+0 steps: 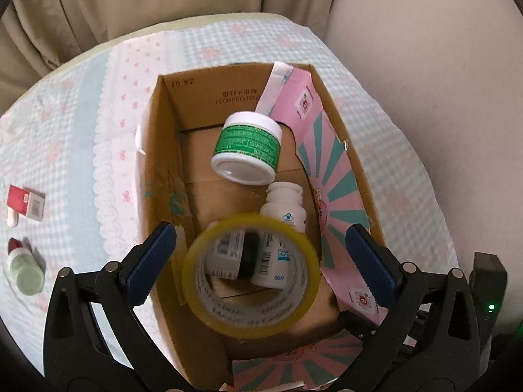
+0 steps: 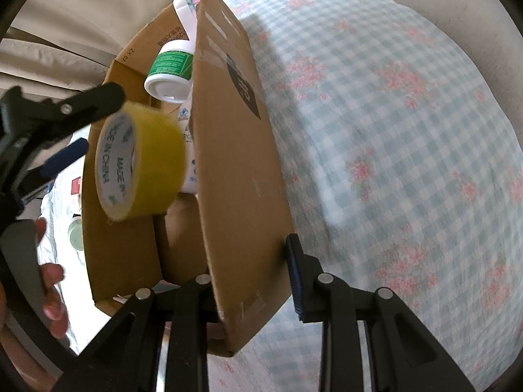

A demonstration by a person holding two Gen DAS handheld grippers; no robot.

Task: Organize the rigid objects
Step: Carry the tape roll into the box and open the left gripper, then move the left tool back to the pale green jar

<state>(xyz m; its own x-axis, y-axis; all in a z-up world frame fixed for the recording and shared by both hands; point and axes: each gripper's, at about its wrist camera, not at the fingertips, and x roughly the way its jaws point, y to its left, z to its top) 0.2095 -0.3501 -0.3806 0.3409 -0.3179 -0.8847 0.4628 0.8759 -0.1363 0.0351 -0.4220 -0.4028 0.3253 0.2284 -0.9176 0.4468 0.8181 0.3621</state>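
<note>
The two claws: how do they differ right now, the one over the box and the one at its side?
The left claw stands wide open above the cardboard box, with the yellow tape roll loose between its fingers, touching neither. The right claw is shut on the box's side wall, gripping cardboard rather than a loose item. Both have black frames with blue pads and point steeply down.

A: The tape roll (image 1: 250, 276) is yellow with a white core, the cardboard box (image 1: 157, 150) plain brown.
B: And the jar (image 1: 245, 150) in it is white with a green label.
A: The tablecloth (image 1: 65, 124) has pale blue-and-white checks with pink flowers; a red-and-white packet (image 1: 26, 202) lies at the left.
</note>
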